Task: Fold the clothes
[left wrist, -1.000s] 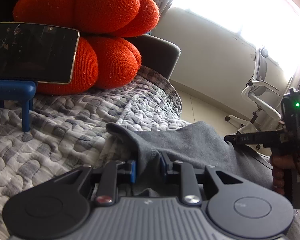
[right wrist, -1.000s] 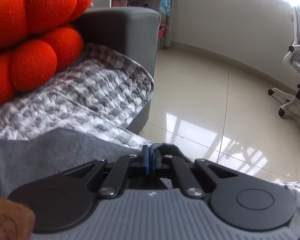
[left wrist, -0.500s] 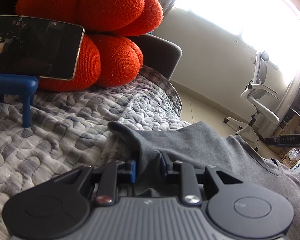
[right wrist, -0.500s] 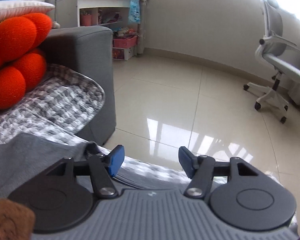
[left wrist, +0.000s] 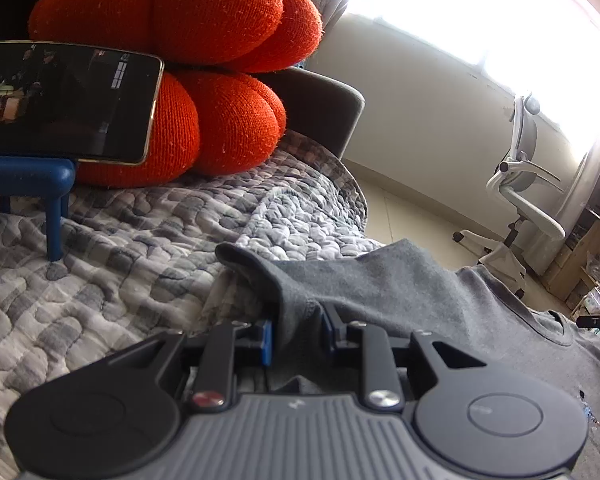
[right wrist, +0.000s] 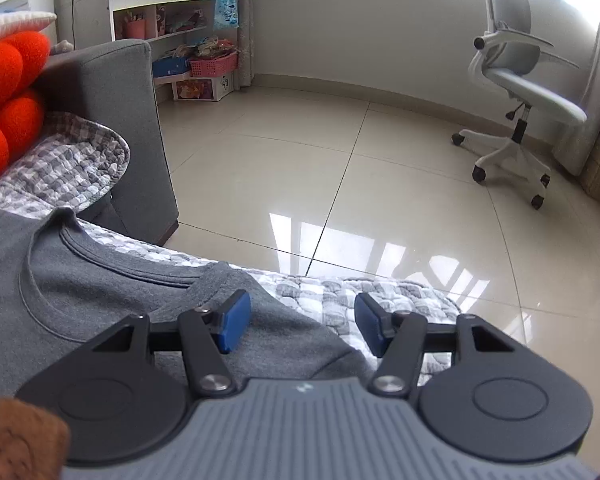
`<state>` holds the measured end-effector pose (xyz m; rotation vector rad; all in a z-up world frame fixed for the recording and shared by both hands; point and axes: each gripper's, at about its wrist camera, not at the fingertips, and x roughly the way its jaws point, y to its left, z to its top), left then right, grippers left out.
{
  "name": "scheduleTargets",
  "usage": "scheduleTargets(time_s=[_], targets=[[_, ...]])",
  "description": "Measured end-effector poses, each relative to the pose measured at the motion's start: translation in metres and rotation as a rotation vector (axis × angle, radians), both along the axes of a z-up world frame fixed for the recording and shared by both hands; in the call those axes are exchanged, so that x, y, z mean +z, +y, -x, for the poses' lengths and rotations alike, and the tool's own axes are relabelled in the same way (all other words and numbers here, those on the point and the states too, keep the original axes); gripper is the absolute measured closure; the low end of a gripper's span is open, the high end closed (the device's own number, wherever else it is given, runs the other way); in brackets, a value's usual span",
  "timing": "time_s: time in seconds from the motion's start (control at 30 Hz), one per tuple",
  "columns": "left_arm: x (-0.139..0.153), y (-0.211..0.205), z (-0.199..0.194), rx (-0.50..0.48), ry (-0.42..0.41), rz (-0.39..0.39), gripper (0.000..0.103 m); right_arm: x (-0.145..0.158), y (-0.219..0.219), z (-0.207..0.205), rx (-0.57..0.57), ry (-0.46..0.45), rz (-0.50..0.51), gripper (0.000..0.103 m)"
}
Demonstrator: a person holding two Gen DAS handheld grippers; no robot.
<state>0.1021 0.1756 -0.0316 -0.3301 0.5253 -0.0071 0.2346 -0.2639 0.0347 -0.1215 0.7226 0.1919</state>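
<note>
Left claw point(left wrist: 297, 337): grey ribbed body w/ small pale logo, two black round discs, black link arms, blue pads; one red pivot screw, one silver. Right claw point(right wrist: 300, 326): same build, both pivot screws silver, blue pads, brown fuzzy patch at lower-left corner.

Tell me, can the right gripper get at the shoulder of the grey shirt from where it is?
Probably yes. The right gripper, its jaws closing, hangs just over the grey shirt, whose shoulder edge lies between the blue pads with nothing in between.

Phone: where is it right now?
Left wrist view, far left: the phone sits on a blue stand, leaning against the orange cushion, on the quilt.
</note>
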Motion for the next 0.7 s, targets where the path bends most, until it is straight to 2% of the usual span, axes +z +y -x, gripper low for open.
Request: scheduleTargets(time_s=[0.03, 0.07, 0.13, 0.17, 0.2, 0.3, 0.37, 0.47, 0.53, 0.57, 0.6, 0.67, 0.7], targets=[[0.0, 0.0, 0.0, 0.0, 0.001, -0.001, 0.078, -0.002, 0.001, -0.004, 0.007, 0.017, 0.0, 0.053], [0.0, 0.0, -0.001, 0.0, 0.001, -0.002, 0.078, -0.007, 0.001, -0.009, 0.012, 0.05, 0.0, 0.069], [0.0, -0.001, -0.001, 0.001, 0.003, -0.007, 0.078, -0.011, 0.003, -0.01, 0.024, 0.043, 0.013, 0.081], [0.0, -0.001, -0.001, 0.001, 0.004, -0.011, 0.078, -0.011, 0.004, -0.009, 0.032, 0.032, 0.025, 0.097], [0.0, -0.002, -0.001, 0.001, 0.004, -0.014, 0.078, -0.011, 0.007, -0.008, 0.032, 0.016, 0.046, 0.099], [0.0, -0.001, -0.001, 0.002, 0.003, -0.011, 0.078, -0.007, 0.01, -0.004, -0.004, -0.058, 0.088, 0.1], [0.0, 0.0, -0.001, 0.003, 0.001, 0.0, 0.078, -0.017, 0.014, -0.006, -0.013, -0.04, 0.119, 0.1], [0.0, 0.0, -0.001, 0.003, 0.002, -0.004, 0.078, -0.03, 0.024, -0.006, -0.007, -0.072, 0.211, 0.1], [0.001, -0.001, -0.001, 0.004, 0.004, -0.011, 0.077, -0.027, 0.02, -0.011, -0.052, -0.057, 0.171, 0.098], [0.001, -0.001, -0.001, 0.004, 0.004, -0.01, 0.077, -0.022, 0.016, -0.011, -0.075, -0.053, 0.139, 0.096], [0.001, 0.0, -0.001, 0.004, 0.004, -0.008, 0.077, -0.016, 0.013, -0.009, -0.092, -0.056, 0.108, 0.085], [0.001, 0.0, -0.001, 0.004, 0.004, -0.004, 0.077, -0.004, 0.009, -0.001, -0.114, -0.072, 0.057, 0.075], [0.001, 0.0, -0.002, 0.004, 0.004, -0.004, 0.077, 0.003, 0.01, 0.007, -0.106, -0.092, 0.046, 0.066]])
